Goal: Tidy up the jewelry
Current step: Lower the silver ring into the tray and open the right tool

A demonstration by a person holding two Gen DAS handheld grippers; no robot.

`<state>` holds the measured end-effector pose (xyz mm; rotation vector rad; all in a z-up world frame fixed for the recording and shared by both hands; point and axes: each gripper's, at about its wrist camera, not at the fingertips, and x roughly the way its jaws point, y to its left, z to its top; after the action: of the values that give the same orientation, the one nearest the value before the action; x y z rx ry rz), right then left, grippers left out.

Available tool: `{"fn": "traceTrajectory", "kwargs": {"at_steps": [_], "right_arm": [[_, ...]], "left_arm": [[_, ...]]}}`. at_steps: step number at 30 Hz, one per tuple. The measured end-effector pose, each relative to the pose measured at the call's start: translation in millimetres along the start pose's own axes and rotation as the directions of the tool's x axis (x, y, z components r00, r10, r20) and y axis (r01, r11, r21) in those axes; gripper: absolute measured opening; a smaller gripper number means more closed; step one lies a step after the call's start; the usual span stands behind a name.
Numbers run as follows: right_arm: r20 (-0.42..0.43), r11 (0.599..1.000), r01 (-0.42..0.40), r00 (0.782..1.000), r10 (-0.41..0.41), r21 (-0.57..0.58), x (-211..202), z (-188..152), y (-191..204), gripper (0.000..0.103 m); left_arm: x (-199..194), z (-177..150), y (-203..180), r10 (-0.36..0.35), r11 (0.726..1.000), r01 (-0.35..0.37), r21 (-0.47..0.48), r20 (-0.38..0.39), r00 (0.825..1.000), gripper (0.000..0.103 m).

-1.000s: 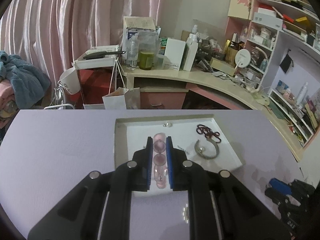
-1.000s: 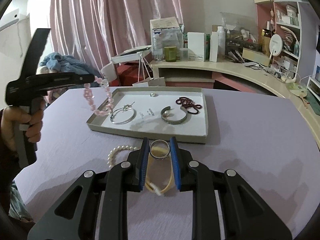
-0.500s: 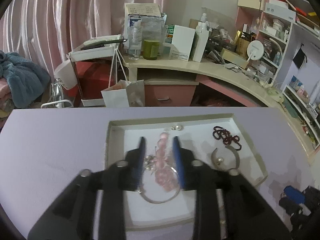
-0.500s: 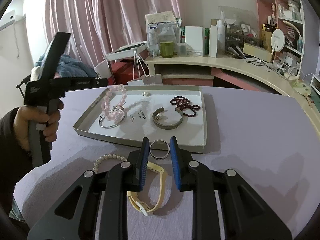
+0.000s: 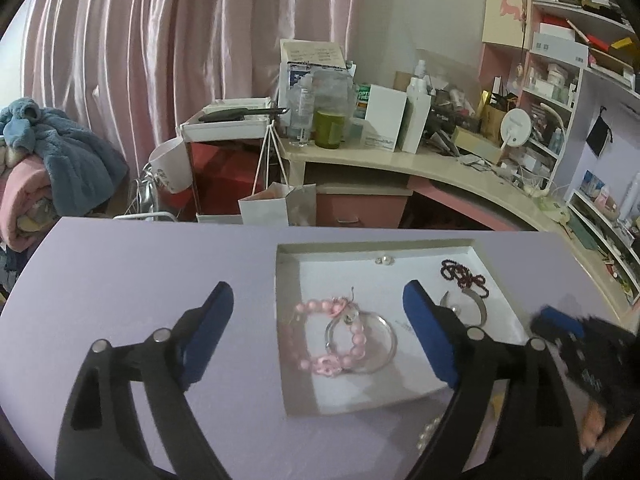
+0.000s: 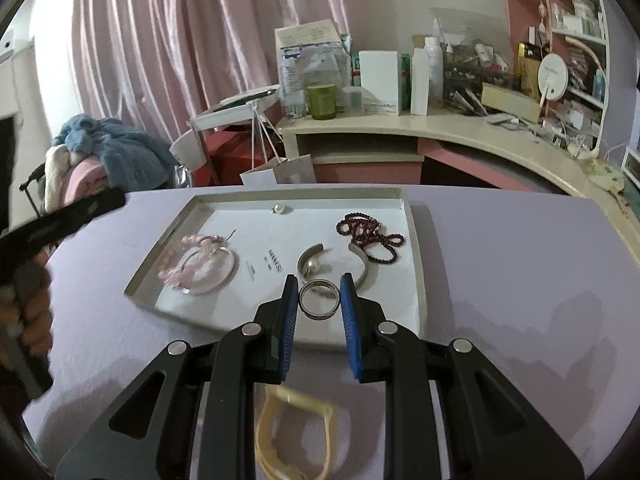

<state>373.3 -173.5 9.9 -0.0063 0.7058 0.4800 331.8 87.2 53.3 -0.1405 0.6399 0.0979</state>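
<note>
While the right gripper (image 6: pixel 320 300) hung over the near edge of the tray (image 6: pixel 418 240), its blue pads (image 6: pixel 289 312) pinched a dark metal ring (image 6: pixel 319 296) between them, one pad touching each side. Under that gripper, at six o'clock in the right wrist view, a pale yellow band (image 6: pixel 296 432) lay on the lilac tabletop (image 6: pixel 520 280).

Held over the tray's left part, the left gripper (image 5: pixel 320 332) had its jaws opening, already spread wide, and nothing touched either pad (image 5: pixel 212 332). Between them, down on the tray (image 5: pixel 286 360) floor, lay the pink bead bracelet (image 5: pixel 320 336), draped across a thin silver hoop (image 5: pixel 368 344). At five o'clock in the left wrist view a few white pearls (image 5: pixel 428 436) showed on the table just outside the tray.

Farther in, toward two o'clock from the pink bracelet, sat a silver cuff with a pearl (image 6: pixel 316 262), then a dark red bead strand (image 6: pixel 370 234) touching its far end, and a small pearl stud (image 6: pixel 279 209) near the tray's far wall at twelve o'clock.

A second earlier the left pads had been pressed together on the pink bracelet, hanging above the tray; by now it rested inside. The right gripper, with its pinch on the ring unchanged, had come from the tabletop short of the tray to over the tray's near edge.
</note>
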Motion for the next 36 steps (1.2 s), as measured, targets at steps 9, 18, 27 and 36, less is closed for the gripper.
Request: {"fn": "traceTrajectory", "kwargs": {"at_steps": [9,18,27,36], "right_arm": [[-0.061,1.000,0.004,0.998,-0.004,0.001,28,5,10,0.023],[-0.098,1.000,0.029,0.995,-0.029,-0.001,40,0,10,0.023],[-0.099,0.999,0.038,0.994,-0.037,0.007,46,5,7,0.023],[-0.091,0.999,0.030,0.995,-0.028,0.024,43,4,4,0.039]], "left_arm": [[-14,-14,11,-0.011,1.000,0.011,0.001,0.003,1.000,0.087],[-11,-19,13,-0.009,1.000,0.009,0.004,0.001,1.000,0.087],[-6,-21,6,-0.011,1.000,0.011,0.023,0.000,1.000,0.087],[-4,-22,-1,-0.013,0.999,0.013,0.032,-0.005,1.000,0.087]]}}
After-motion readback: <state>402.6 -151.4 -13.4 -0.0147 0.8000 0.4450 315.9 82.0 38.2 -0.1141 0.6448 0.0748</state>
